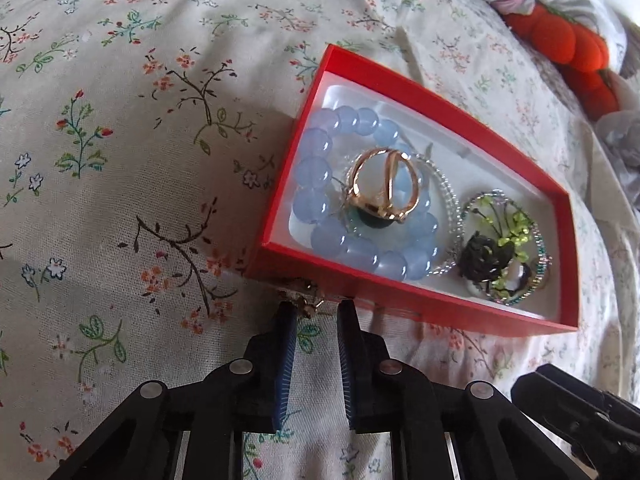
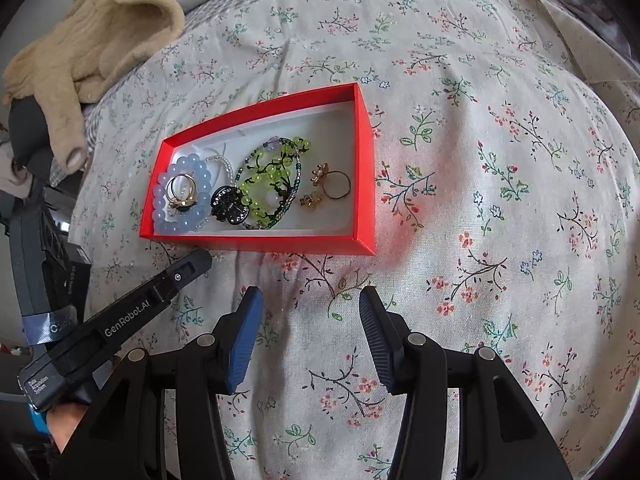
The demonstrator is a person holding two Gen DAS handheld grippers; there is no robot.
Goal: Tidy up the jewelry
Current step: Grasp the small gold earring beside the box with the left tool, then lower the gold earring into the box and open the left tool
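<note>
While red box [image 2: 260, 242] sits on floral bedspread [image 2: 480, 160], right tool [image 2: 310, 296] spread, left tool's [image 1: 316, 305] grip unclear.

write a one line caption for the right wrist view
Open right gripper above floral bedspread, facing red box of jewelry.

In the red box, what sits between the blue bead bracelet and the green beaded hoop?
A black flower-shaped brooch lies between the blue bead bracelet and the green beaded hoop, with a clear seed-bead strand behind it. The right wrist view shows it best.

My red box [image 2: 256, 242] with white lining holds a pale blue bead bracelet [image 2: 182, 196] and gold rings [image 2: 182, 194]; the bedsheet [image 2: 480, 200] is floral.
</note>
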